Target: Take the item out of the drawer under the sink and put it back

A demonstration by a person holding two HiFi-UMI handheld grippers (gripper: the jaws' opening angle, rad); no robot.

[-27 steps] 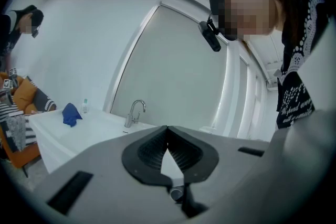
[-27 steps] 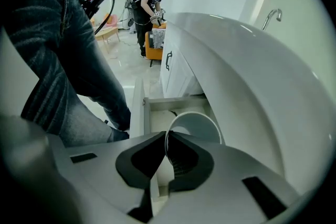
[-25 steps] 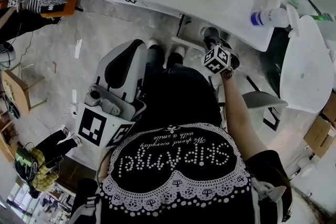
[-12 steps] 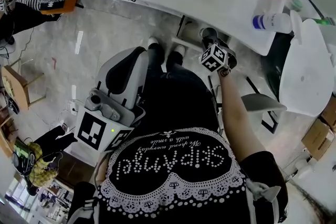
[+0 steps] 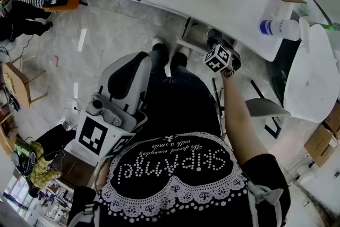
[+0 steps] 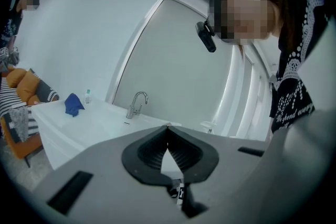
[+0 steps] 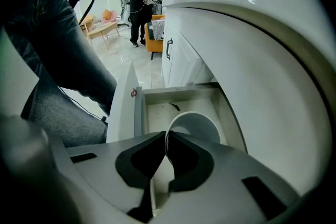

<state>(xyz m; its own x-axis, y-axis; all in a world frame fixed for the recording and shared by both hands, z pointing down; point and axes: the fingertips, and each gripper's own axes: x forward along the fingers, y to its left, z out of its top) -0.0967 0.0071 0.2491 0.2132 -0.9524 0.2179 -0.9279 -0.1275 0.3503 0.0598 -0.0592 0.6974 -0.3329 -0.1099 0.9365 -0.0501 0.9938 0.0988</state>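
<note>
Where the right gripper (image 7: 167, 135) points steeply down over the open drawer (image 7: 138, 113) beneath the sink, its jaws are clenched on the rim of a white cup (image 7: 197, 126). One pad sits inside the rim and the other outside. The cup is round, and its mouth faces up toward the gripper, so its axis runs roughly top to bottom, in line with the jaws. It sits within the drawer's opening, toward the side wall nearest the basin. Whether its base touches the drawer floor cannot be told. The cup's inner wall shows plain white.

On the drawer floor, a small dark curved object (image 7: 174, 106) lies near the back wall, apart from the cup; its nature cannot be made out. The drawer's front panel stands clear of the cabinet, beside the person's leg.

The left gripper (image 6: 168, 128) is held near level at the person's side, with its jaws closed tip to tip on nothing. Its view takes in the sink worktop (image 6: 94, 123), with a tap (image 6: 137, 104) at the back edge. A blue cloth (image 6: 73, 104) and a small bottle (image 6: 87, 96) lie just beside each other toward the far left corner.
</note>
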